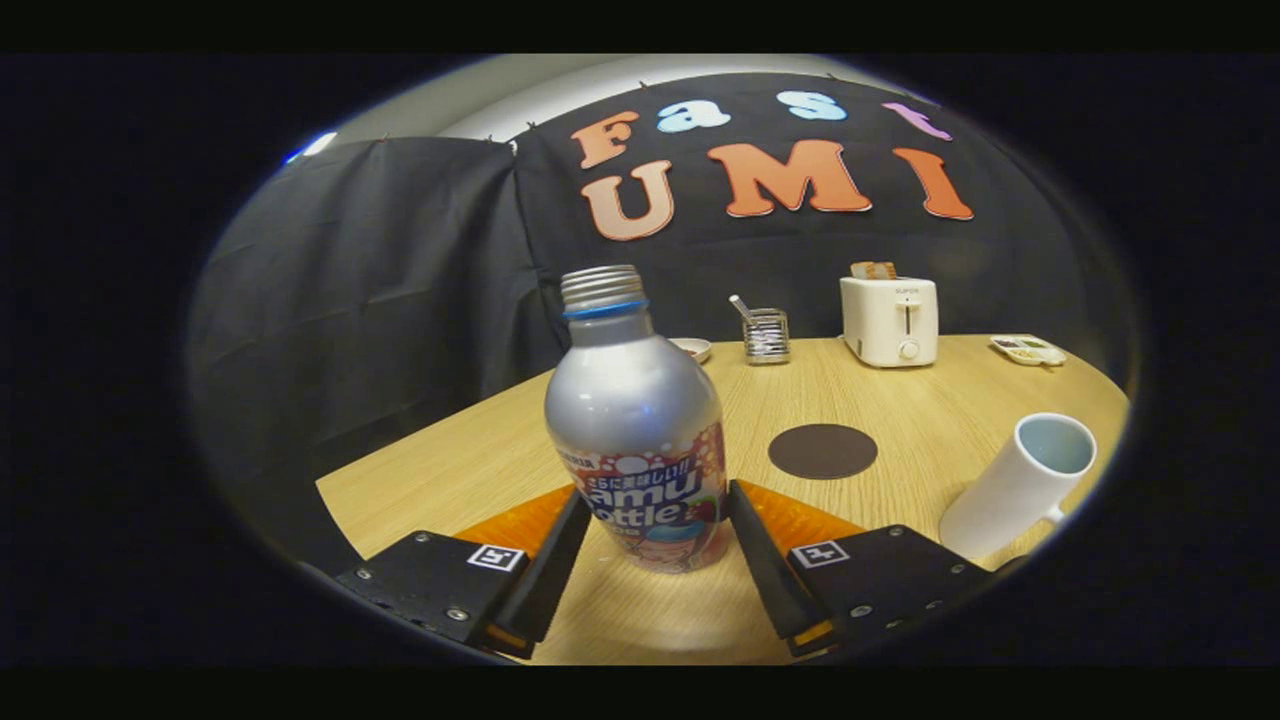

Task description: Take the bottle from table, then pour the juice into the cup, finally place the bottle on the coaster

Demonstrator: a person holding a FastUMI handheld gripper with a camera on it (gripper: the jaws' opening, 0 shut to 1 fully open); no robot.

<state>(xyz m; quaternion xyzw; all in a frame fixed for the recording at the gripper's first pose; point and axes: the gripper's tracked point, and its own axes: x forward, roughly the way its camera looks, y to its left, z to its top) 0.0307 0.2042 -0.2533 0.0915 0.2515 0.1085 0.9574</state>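
A silver bottle (636, 420) with a printed label and an uncapped threaded neck stands upright between my fingers. My gripper (660, 496) is shut on its lower body, one finger pressing each side of the label. I cannot tell whether its base rests on the wooden table (480, 470). A dark round coaster (822, 451) lies flat on the table beyond the right finger. A white cup (1020, 485) with a pale inside stands to the right of the coaster, close by the right finger.
At the table's far edge, against the black cloth wall, stand a white toaster (890, 320) with bread in it, a small wire holder (766, 335), a small dish (692, 347) and a flat tray (1028, 349). The table's left edge runs close behind the bottle.
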